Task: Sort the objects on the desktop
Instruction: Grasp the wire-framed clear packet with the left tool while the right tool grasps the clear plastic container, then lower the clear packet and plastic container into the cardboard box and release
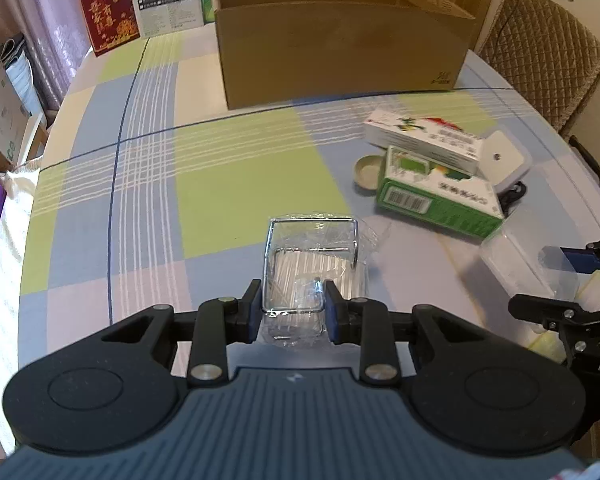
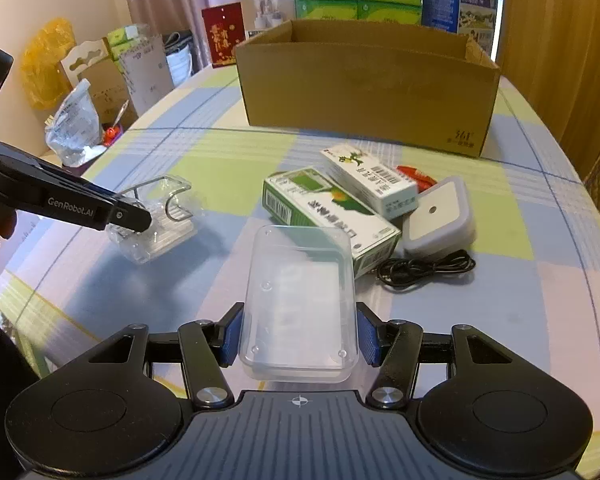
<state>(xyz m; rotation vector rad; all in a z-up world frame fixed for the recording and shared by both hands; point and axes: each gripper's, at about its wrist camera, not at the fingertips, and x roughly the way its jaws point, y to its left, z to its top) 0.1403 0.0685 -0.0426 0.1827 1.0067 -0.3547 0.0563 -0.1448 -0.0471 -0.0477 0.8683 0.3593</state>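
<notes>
A chrome wire rack in clear plastic wrap point(image 1: 312, 248) is pinched at its near end by my left gripper point(image 1: 292, 308), which is shut on it just above the checked tablecloth point(image 1: 240, 184). The right wrist view shows the same left gripper point(image 2: 138, 220) on the wrapped rack point(image 2: 160, 216) at the left. My right gripper point(image 2: 298, 336) is shut on a clear plastic box point(image 2: 300, 280), with a blue pad against each long side. In the left wrist view this clear box point(image 1: 512, 260) and the right gripper point(image 1: 572, 280) appear at the far right.
An open cardboard box point(image 2: 364, 96) stands at the back of the table. In front of it lie a green carton point(image 2: 332, 216), a white carton point(image 2: 368, 180), a grey-white square device point(image 2: 440, 216) with a black cable point(image 2: 424, 268), a red packet point(image 2: 414, 176) and a beige lid point(image 1: 368, 170).
</notes>
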